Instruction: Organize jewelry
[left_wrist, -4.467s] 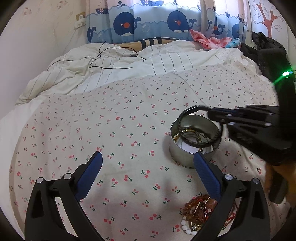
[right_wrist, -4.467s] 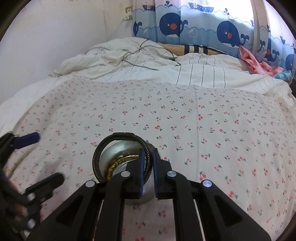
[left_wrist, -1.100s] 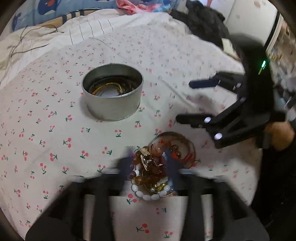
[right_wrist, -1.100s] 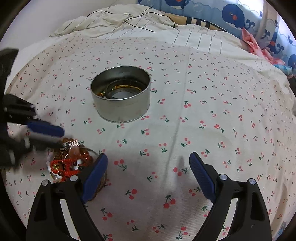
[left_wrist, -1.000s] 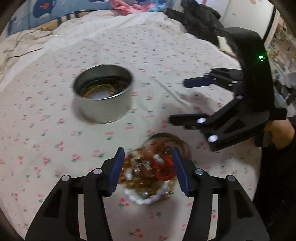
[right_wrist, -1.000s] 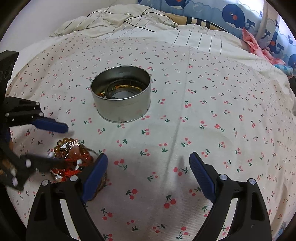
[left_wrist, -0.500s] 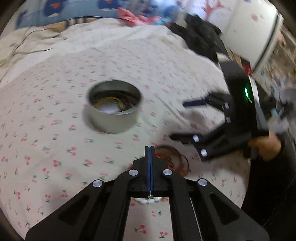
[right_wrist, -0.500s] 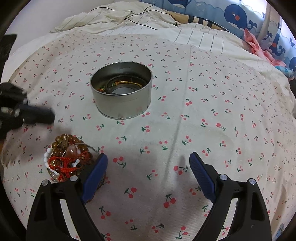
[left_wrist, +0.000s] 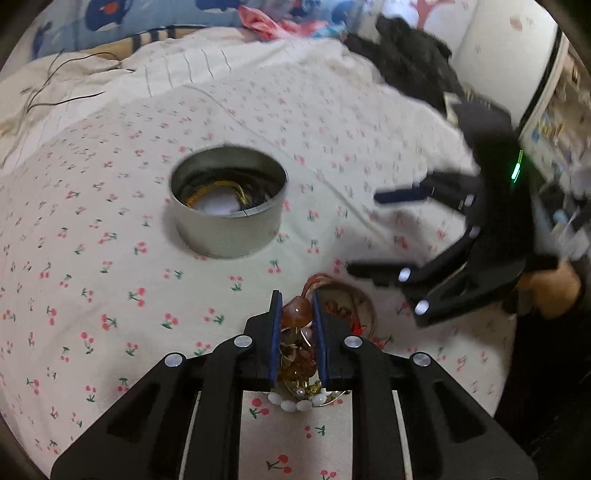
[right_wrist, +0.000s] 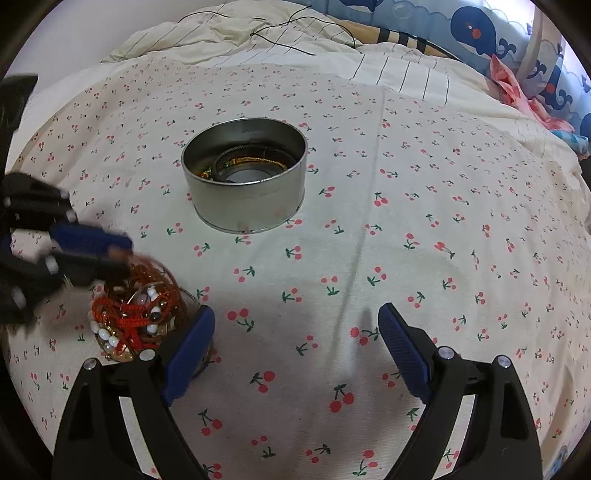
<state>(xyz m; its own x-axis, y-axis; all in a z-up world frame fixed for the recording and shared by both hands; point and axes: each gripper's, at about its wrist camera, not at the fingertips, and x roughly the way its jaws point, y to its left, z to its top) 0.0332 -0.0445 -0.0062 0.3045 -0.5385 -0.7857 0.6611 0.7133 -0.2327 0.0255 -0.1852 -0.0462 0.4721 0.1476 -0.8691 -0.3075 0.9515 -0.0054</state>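
Observation:
My left gripper (left_wrist: 297, 295) has an amber bead bracelet (left_wrist: 297, 314) between its blue pads, which touch the top bead on both sides; its jaws are opening. It is over the jewelry pile (right_wrist: 133, 317) of red cord, white beads and amber beads on the bedspread. In the right wrist view the left gripper (right_wrist: 123, 254) sits at the pile's far left edge. A round metal tin (left_wrist: 229, 236) holding a dark bangle and gold chains stands farther back. My right gripper (right_wrist: 295, 317) hovers open and empty to the right of the pile, in front of the tin (right_wrist: 251, 206).
A cherry-print bedspread (right_wrist: 406, 184) covers the bed. A striped duvet with a black cable (right_wrist: 288, 22) lies at the back under whale curtains. Black clothing (left_wrist: 413, 70) is at the far right. A person's hand (left_wrist: 554, 291) holds the right gripper (left_wrist: 364, 232).
A second ago the left jaws stood open around the pile. Half a second ago they were fully shut; now amber beads sit between the pads. The right gripper has kept still.

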